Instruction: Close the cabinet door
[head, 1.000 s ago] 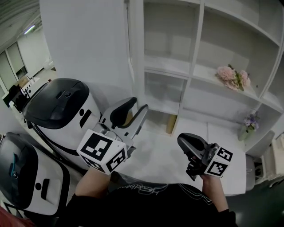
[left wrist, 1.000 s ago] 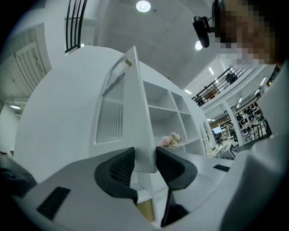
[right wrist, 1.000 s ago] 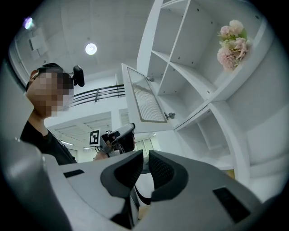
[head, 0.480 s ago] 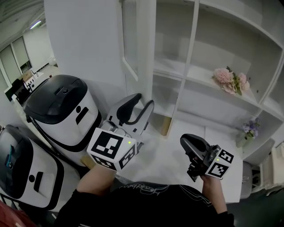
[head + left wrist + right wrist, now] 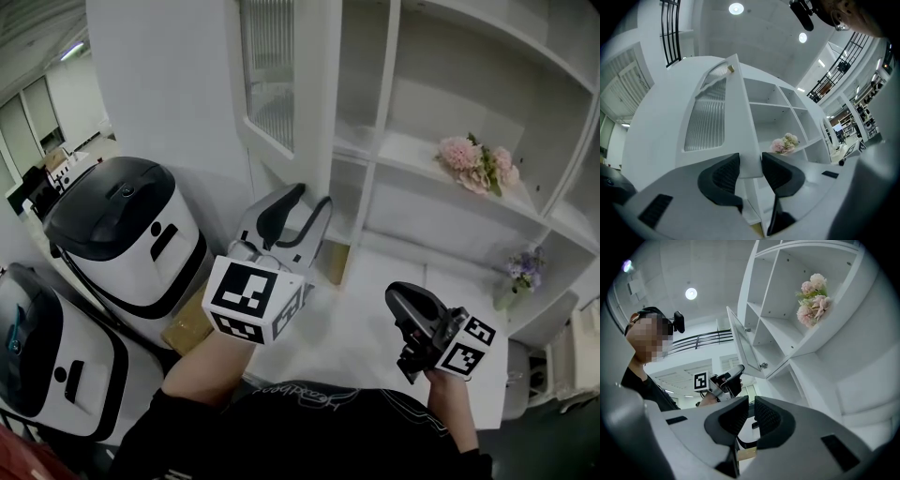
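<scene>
The white cabinet door (image 5: 281,84) with a ribbed glass panel stands swung out from the open shelving (image 5: 412,150). My left gripper (image 5: 302,208) is at the door's lower corner. In the left gripper view the door (image 5: 712,122) runs up from my left gripper (image 5: 751,171), and its edge fills the gap between the two pads. My right gripper (image 5: 405,305) hangs low at the right, apart from the door, its pads almost touching with nothing between them. In the right gripper view the door (image 5: 743,345) sticks out past my right gripper (image 5: 751,416).
Pink flowers (image 5: 473,161) lie on a middle shelf, and a small vase of purple flowers (image 5: 520,272) stands lower right. Two white-and-black machines (image 5: 122,225) (image 5: 47,366) stand at the left, with a cardboard box (image 5: 187,328) beside them.
My left gripper has moved right with the door's lower corner, and the door has swung so more of its glass face shows. My right gripper has hardly shifted in the view.
</scene>
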